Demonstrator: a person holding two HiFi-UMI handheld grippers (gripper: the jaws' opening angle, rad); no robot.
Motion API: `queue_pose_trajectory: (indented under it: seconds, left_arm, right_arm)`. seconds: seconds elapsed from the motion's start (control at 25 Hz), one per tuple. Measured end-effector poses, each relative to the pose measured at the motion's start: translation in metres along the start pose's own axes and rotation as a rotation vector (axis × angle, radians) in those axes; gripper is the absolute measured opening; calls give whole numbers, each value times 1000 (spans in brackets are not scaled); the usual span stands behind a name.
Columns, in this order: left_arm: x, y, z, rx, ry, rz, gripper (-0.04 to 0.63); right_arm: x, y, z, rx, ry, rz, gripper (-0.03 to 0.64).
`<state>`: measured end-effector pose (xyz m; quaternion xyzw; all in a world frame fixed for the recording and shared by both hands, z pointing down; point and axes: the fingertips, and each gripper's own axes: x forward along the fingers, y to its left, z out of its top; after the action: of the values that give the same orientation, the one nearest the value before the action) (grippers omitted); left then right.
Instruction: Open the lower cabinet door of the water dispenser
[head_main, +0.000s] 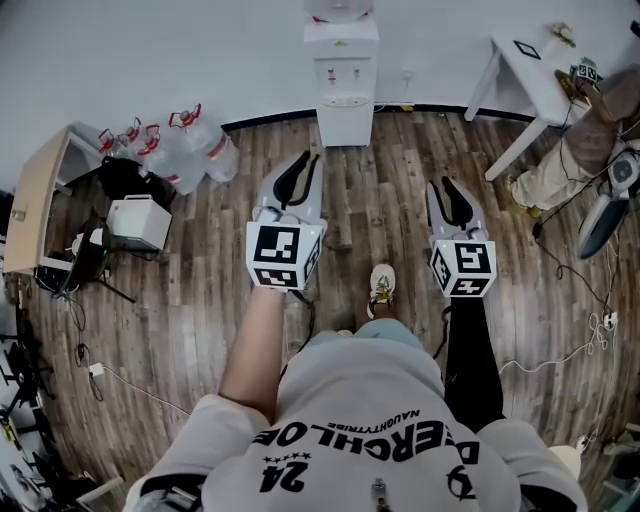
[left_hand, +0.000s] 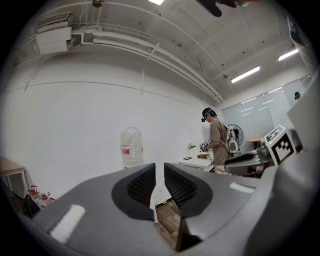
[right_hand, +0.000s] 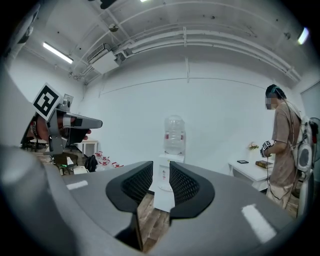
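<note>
The white water dispenser (head_main: 342, 80) stands against the far wall with a clear bottle on top; its lower cabinet door (head_main: 344, 125) looks closed. My left gripper (head_main: 305, 160) is held level over the wood floor, well short of the dispenser, and is shut with nothing in it. My right gripper (head_main: 442, 186) hangs beside it to the right, open and empty. In the right gripper view the dispenser (right_hand: 167, 185) shows through the gap of the right gripper (right_hand: 161, 167). In the left gripper view only the bottle (left_hand: 132, 147) shows above the left gripper (left_hand: 159, 167).
Several empty water jugs (head_main: 170, 140) lie by the wall at the left, near a white box (head_main: 138, 222) and a wooden cabinet (head_main: 35, 200). A white table (head_main: 540, 70), a person (head_main: 590, 130) and a fan (head_main: 610, 210) are at the right. Cables trail over the floor.
</note>
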<state>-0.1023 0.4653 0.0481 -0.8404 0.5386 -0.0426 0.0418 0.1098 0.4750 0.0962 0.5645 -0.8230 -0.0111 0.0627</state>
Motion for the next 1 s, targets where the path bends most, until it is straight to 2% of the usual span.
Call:
queue_pose_trajectory:
  seconds: [0.6, 1.0]
  left_arm:
    - [137, 12, -8, -5, 33, 17, 54]
    - [204, 23, -7, -17, 42, 43, 54]
  right_arm:
    - [118, -90, -7, 25, 10, 40, 84]
    - [177, -131, -5, 22, 11, 88, 84]
